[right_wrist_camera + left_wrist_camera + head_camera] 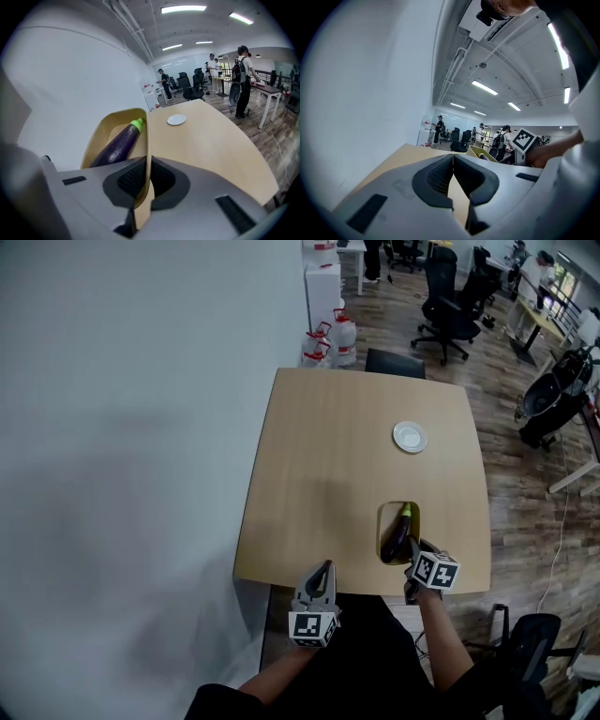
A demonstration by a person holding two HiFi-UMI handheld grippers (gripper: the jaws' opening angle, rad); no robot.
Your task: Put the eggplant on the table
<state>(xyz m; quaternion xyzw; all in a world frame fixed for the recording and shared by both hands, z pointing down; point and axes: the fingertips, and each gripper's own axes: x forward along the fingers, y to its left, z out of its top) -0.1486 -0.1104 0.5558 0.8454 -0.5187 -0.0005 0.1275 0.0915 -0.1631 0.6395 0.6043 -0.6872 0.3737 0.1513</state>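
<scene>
The eggplant [116,146] is noted lying in a yellow tray [104,127] at the bench's [328,456] near right, tray rim pinched by the right tongs [147,178], left tongs [453,164] pressed together empty; transfer is judged in hand, eggplant next to be tipped or lifted out onto the bench.

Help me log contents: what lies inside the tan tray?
A purple, green-stemmed eggplant lies in the tray. The floor beneath it is covered; the right tool, clamped on the rim, hides its near end.
</scene>
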